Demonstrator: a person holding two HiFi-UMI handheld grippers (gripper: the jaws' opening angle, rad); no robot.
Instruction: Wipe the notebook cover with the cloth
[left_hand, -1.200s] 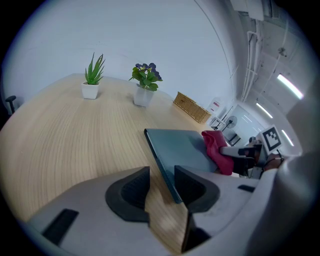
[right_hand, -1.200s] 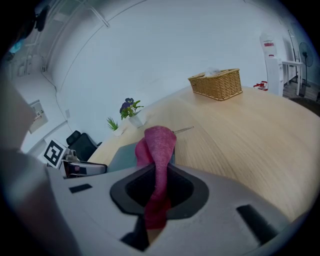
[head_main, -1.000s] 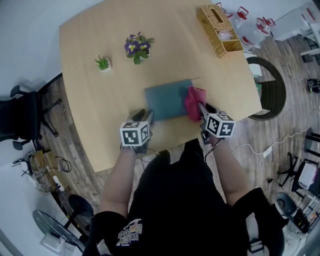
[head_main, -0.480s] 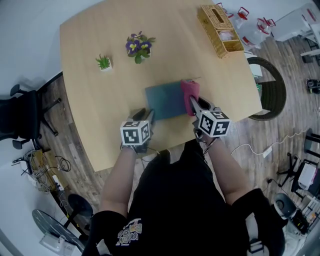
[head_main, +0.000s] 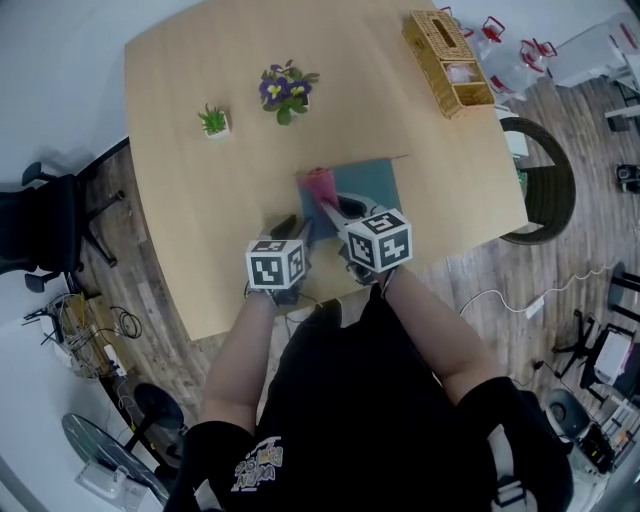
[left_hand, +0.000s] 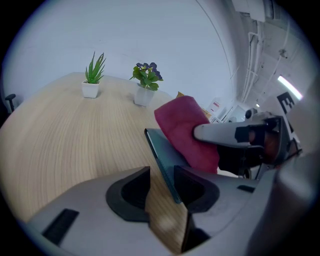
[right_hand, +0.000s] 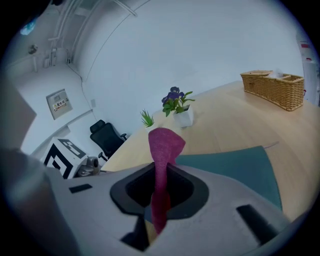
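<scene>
Presently right tool (right_hand: 159, 176) clamped on the pink cloth (right_hand: 165, 145), which sticks up from between its jaws over the teal notebook (right_hand: 235, 167) just ahead, left tool (left_hand: 161, 174) jaws apart astride that notebook's near corner (pads not pressing), notebook flat on desk (head_main: 200, 210).

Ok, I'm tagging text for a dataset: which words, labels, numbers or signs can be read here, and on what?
No text can be read in these pictures.
Print on the black shirt: too blurred to read.
Label on the wall panel: too small to read.
Marker cubes: black-and-white square patterns only, no words.
Notebook cover: no print visible.
</scene>
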